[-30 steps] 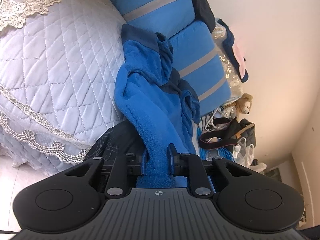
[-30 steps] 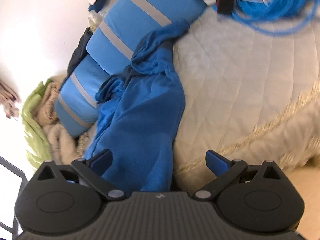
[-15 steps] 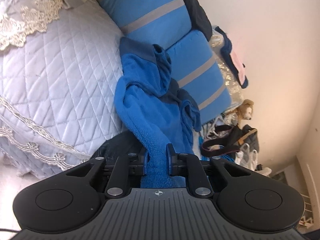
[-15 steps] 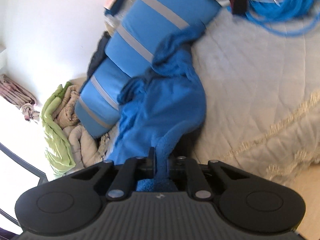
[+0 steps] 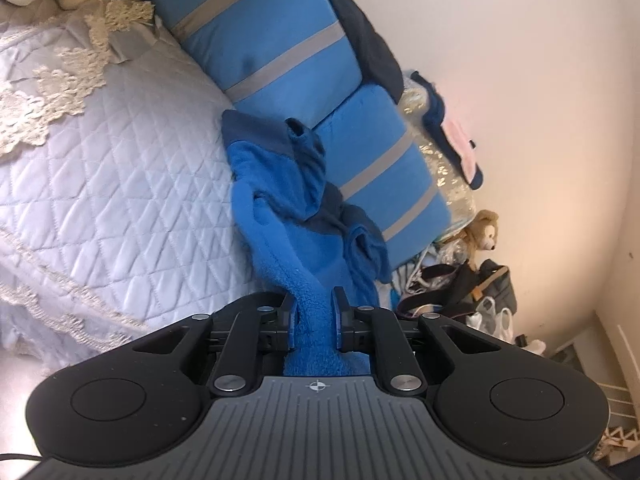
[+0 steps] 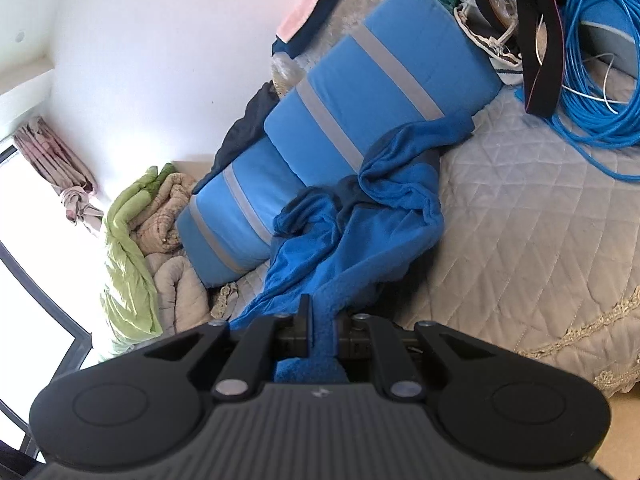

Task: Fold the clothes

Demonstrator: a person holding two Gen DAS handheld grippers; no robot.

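Note:
A blue fleece garment (image 5: pixel 296 216) with darker blue trim lies crumpled on the quilted bedspread (image 5: pixel 112 184), its far end against the blue striped pillows (image 5: pixel 272 40). My left gripper (image 5: pixel 314 300) is shut on one near edge of the fleece. In the right wrist view the same garment (image 6: pixel 360 232) stretches from the pillows (image 6: pixel 360 92) toward me, and my right gripper (image 6: pixel 324 314) is shut on another near edge of it. Both held edges are lifted off the bed (image 6: pixel 540 240).
A coil of blue cable (image 6: pixel 592 80) and a black strap (image 6: pixel 540 48) lie on the bed at the right. A green and beige blanket pile (image 6: pixel 140 240) sits beside the pillows. A plush toy (image 5: pixel 480 236), bags (image 5: pixel 472 280) and the wall stand behind.
My right gripper was open over the fleece a second ago; it has closed on the edge and pulled back. Both grippers have drawn away from the pillows, lifting the fleece.

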